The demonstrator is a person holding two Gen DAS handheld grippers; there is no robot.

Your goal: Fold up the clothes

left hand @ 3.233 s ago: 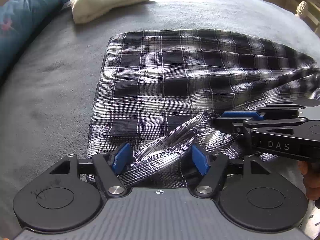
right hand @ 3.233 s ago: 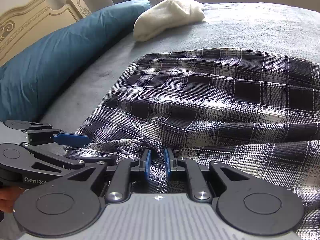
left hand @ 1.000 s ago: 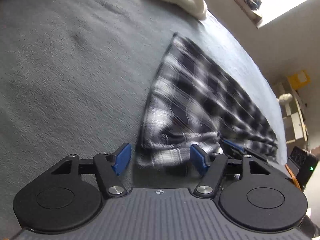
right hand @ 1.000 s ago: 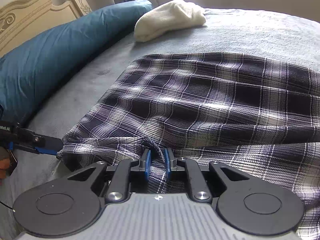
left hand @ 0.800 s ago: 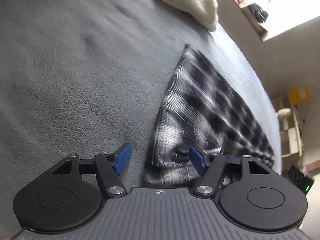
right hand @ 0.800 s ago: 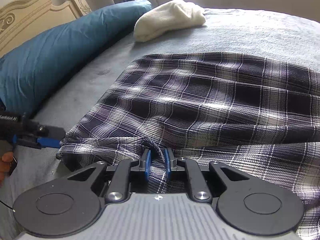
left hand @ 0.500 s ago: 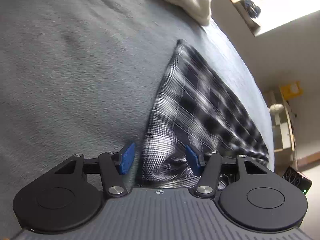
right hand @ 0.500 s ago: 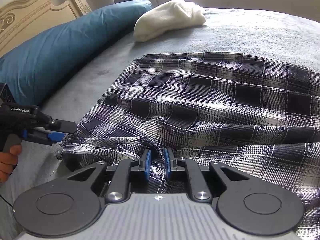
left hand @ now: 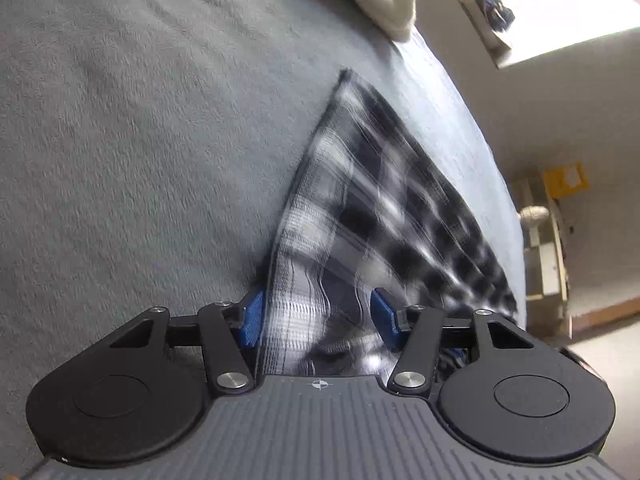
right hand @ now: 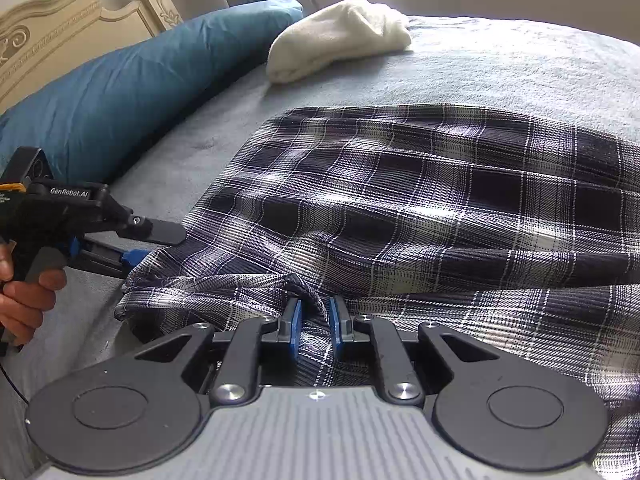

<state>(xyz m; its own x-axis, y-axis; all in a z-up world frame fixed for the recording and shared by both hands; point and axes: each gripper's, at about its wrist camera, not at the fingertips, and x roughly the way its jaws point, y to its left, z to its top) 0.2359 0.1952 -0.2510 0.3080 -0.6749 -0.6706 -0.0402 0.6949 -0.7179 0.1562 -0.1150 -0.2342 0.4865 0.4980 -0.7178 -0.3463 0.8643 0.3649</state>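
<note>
Your right gripper (right hand: 314, 326) pinches the shirt (right hand: 400, 208). Your left gripper (left hand: 316, 318), closing around its corner, hasn't clamped; seat it deeper first.

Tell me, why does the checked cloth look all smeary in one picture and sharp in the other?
Left wrist view: the plaid garment is smeared by motion blur, and the window glares white. Right wrist view: the plaid garment is crisp; the fisheye lens bends the bed into a curve.
</note>
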